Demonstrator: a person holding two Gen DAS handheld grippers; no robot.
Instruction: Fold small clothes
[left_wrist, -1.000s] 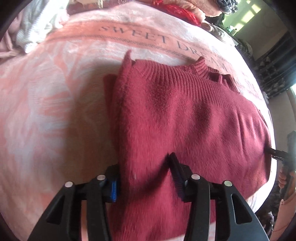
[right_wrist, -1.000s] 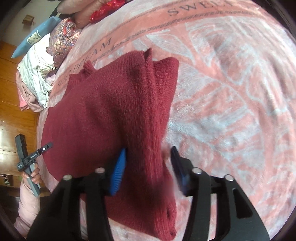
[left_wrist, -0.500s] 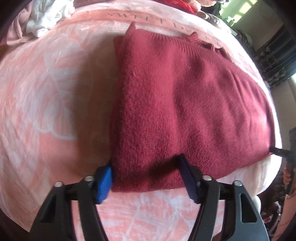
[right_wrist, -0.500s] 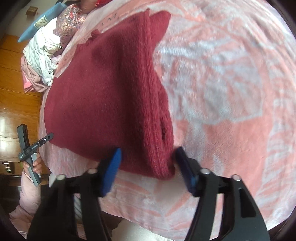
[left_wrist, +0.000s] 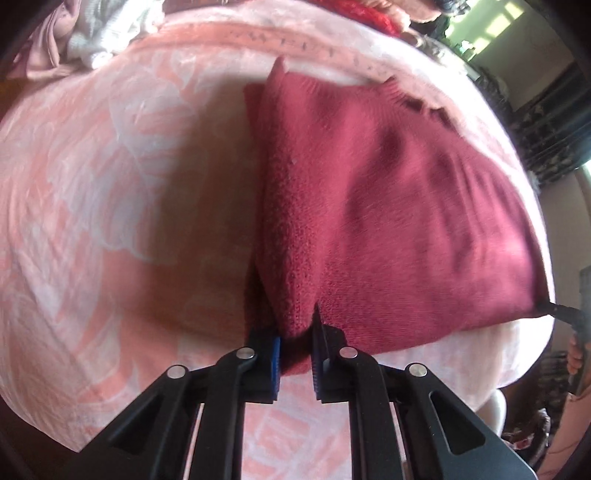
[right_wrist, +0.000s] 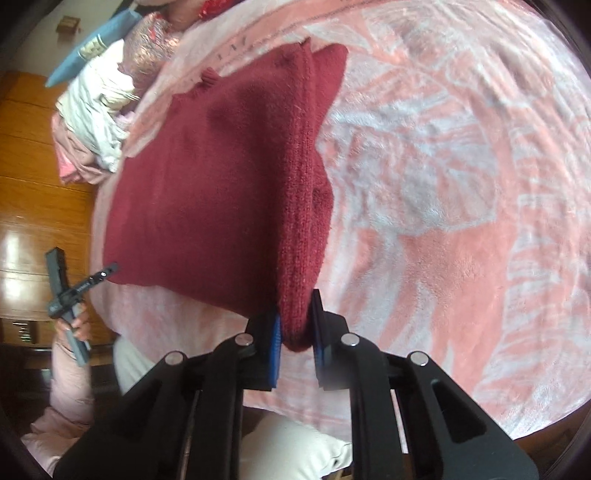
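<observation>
My left claw (left_wrist: 295, 354) is closing on the near left corner of the dark red sweater (left_wrist: 388, 221), and a pinch of knit already sits squeezed between its blue pads. My right claw (right_wrist: 295, 332) is closing too, clamped on the near right corner of the sweater (right_wrist: 207, 184). The sweater lies folded on the bed's pink patterned blanket (right_wrist: 443, 166), collar at the far edge. A heap of pale clothes (right_wrist: 96, 110) sits far left of it.
</observation>
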